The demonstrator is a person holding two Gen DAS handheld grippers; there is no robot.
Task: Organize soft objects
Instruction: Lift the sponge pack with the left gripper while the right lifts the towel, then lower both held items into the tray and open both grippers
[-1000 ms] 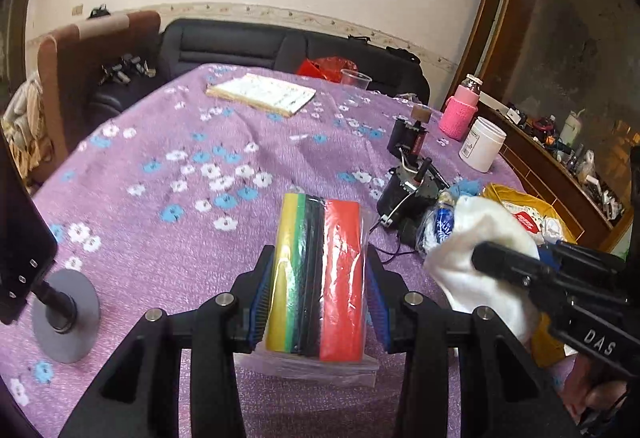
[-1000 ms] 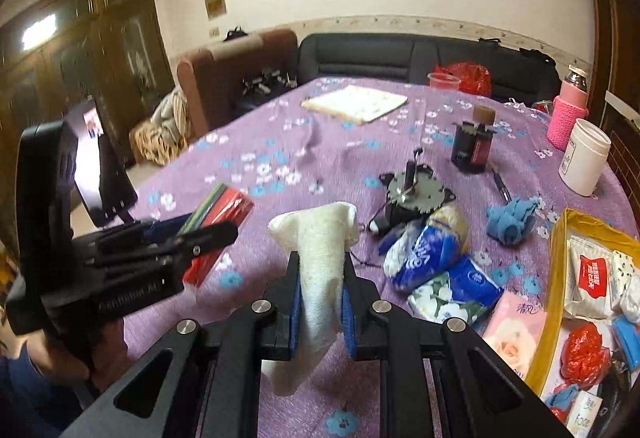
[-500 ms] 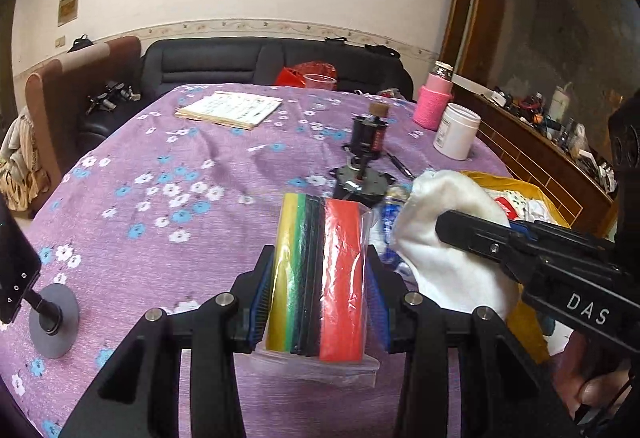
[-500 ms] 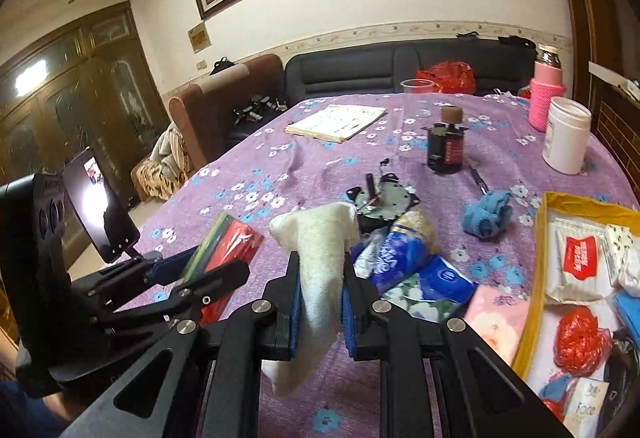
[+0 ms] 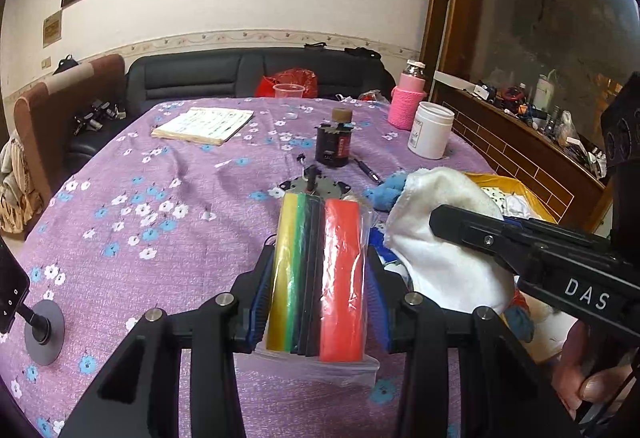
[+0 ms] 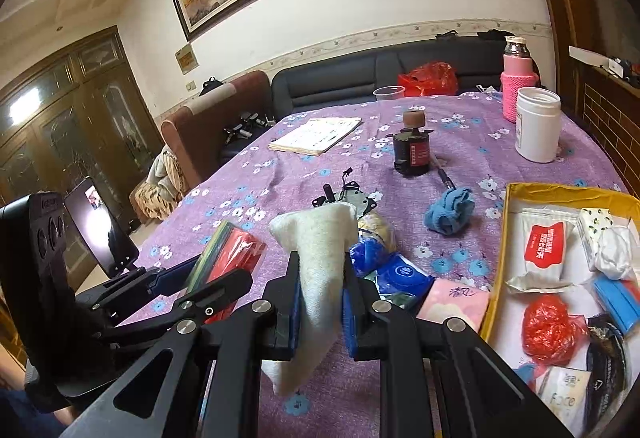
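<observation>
Far left of the right wrist view: phone on a stand [image 6: 102, 234], screen lit, upright at the table edge. In the left wrist view the round base of that stand [image 5: 43, 332] rests on the purple floral tablecloth [image 5: 168, 246].

Left gripper [image 5: 318, 302]: clamped on a clear-wrapped pack of coloured sheets [image 5: 318, 274], yellow, green, black and red bands showing, blue pads pressing both long sides. Pack held clear of the cloth, wrapper edge hanging below the jaws. Same pack seen edge-on from the right wrist camera [image 6: 232, 258].

Mid table: open booklet [image 5: 204, 124] lying flat toward the far edge; dark bottle with a cork stopper [image 6: 412, 152] upright, pen beside it; small metal motor part [image 6: 352, 198] just behind the held towel.

Right gripper [image 6: 322, 312]: pinched fully onto a white towel [image 6: 316, 270], cloth bunched above the pads and a tail drooping below. Towel lifted off the table. Fingers of a hand [image 5: 588, 370] visible on the handle.

Below and right of the towel: blue tissue packs [image 6: 396, 274] and a pink pack [image 6: 452, 302] lying together on the cloth; crumpled blue cloth [image 6: 450, 212] alone, farther back.

Right edge: yellow-rimmed tray [image 6: 496, 266] holding wipes packet, red bag, white wad and other soft items. White jar [image 6: 536, 124] and pink-sleeved bottle [image 6: 518, 82] upright behind.
</observation>
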